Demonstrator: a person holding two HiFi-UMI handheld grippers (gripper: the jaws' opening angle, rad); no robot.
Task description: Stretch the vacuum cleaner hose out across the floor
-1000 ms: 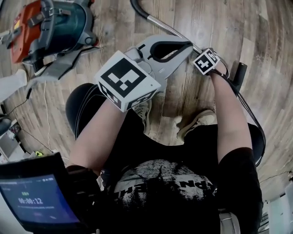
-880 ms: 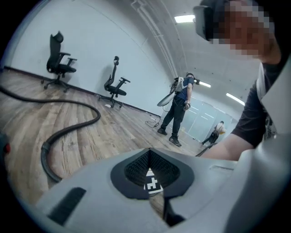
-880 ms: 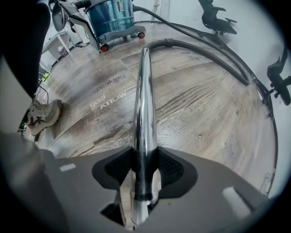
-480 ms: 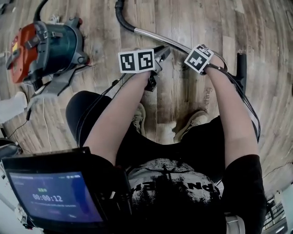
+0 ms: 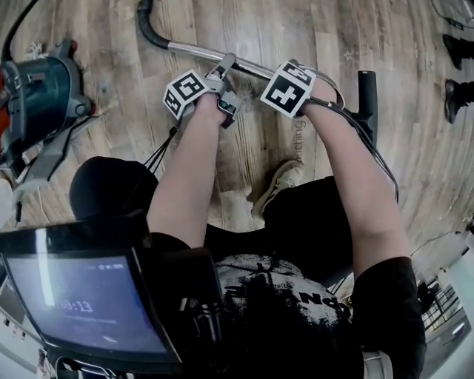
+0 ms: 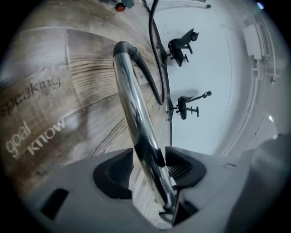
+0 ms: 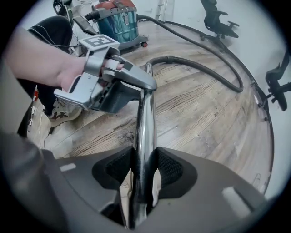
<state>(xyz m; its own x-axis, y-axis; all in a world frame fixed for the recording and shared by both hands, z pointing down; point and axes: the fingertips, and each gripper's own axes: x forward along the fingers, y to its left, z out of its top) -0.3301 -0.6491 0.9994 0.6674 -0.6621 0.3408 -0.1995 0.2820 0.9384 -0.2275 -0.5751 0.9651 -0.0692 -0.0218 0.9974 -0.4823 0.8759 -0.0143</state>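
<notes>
the metal tube [image 5: 194, 52] runs crosswise over the wooden floor [image 5: 244, 29] ahead of the person's shoe [image 5: 278, 181]. its long axis goes from upper left, where it joins the black hose [image 5: 144, 22], slightly down to the right. the right gripper [image 7: 144, 168] clamps it, pads pressed on both sides. the left gripper [image 6: 149, 166] has just been spreading its jaws, which stand wide with the tube between them, ungripped. the vacuum cleaner [image 5: 37, 92] sits at the left.

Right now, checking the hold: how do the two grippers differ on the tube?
The left gripper has just been opening its jaws, which stand apart round the tube; the right gripper is clamped on it. The left gripper sits nearer the hose, the right gripper farther back. Both straddle one tube.
</notes>
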